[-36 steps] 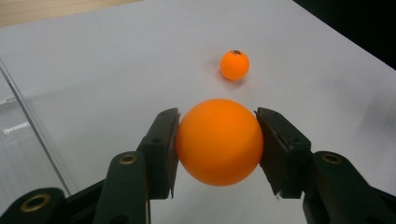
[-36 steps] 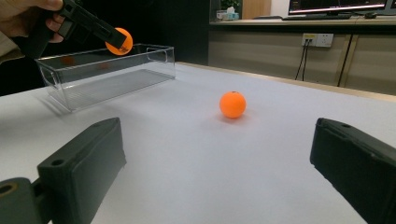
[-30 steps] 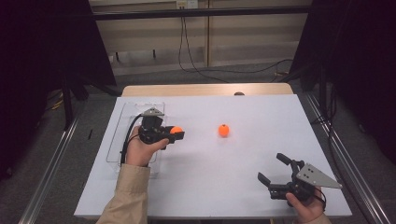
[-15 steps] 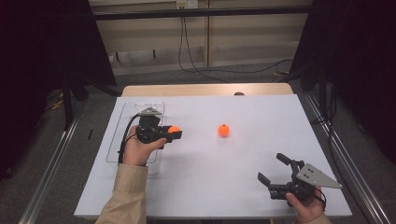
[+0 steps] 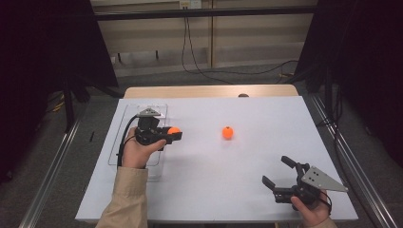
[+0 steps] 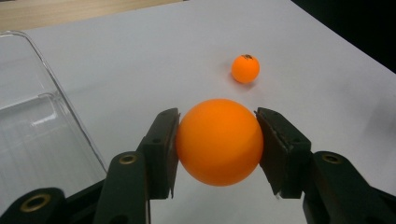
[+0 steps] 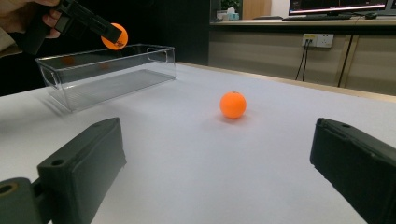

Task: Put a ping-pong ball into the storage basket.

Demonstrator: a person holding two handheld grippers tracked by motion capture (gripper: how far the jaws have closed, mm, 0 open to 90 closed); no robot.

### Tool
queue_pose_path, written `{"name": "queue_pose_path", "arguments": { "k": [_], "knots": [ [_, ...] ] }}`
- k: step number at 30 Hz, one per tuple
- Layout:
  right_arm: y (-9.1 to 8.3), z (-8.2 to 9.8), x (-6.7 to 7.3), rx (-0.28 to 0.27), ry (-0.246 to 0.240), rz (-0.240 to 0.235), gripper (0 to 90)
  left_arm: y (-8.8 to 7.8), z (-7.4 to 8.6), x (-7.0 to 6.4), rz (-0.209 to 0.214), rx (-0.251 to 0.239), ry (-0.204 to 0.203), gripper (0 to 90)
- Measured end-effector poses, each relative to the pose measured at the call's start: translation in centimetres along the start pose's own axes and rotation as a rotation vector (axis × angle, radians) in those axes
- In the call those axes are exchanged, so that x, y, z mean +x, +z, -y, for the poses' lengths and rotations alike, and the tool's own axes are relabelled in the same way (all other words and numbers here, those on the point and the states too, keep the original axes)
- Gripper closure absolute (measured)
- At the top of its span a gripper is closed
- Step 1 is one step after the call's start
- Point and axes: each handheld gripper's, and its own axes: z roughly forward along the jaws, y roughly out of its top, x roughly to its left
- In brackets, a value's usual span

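Held ball: an orange ball (image 6: 219, 141) sits clamped between the two jaws of the left gripper (image 5: 161, 135), a pad pressed on either side of it; it is lifted off the tabletop, just beside the right-hand rim of the clear bin.
Second ball: another orange ball (image 5: 228, 132) lies loose on the white tabletop (image 5: 214, 190), near the middle, to the right of the held one and well apart from both grippers.
Bin: a clear plastic bin (image 5: 142, 110) stands at the left of the tabletop; the left hand (image 5: 135, 152) partly covers it in the high view. Orange glints show in its wall in the right gripper view; I cannot tell if they are reflections.
Right gripper: the right gripper (image 5: 280, 176) rests low at the near right corner, jaws wide apart and empty, facing the loose ball.
Likely step: carrying the held ball over the bin, judging by its place.
Risk: the grip is on a smooth round ball across its widest part; a tilt or slack squeeze could let it pop out and roll away. Released too close to the rim, it could bounce back onto the tabletop.
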Motion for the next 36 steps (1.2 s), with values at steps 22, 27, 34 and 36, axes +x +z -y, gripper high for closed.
{"name": "queue_pose_path", "arguments": {
  "k": [22,27,34,36],
  "knots": [
    [-0.1,0.0,0.0,-0.002,0.000,0.000,2.3,-0.7,0.1,0.6,-0.021,-0.010,-0.003,51.0],
    [0.0,0.0,0.0,-0.002,-0.003,0.000,2.3,-0.9,0.2,0.9,-0.029,-0.016,-0.006,51.0],
    [0.0,0.0,0.0,-0.002,0.001,-0.001,2.3,-1.4,0.2,1.2,-0.040,-0.022,0.001,51.0],
    [0.0,0.0,0.0,-0.004,0.000,0.000,2.3,-1.4,0.3,1.3,-0.045,-0.025,0.000,51.0]
  ]
}}
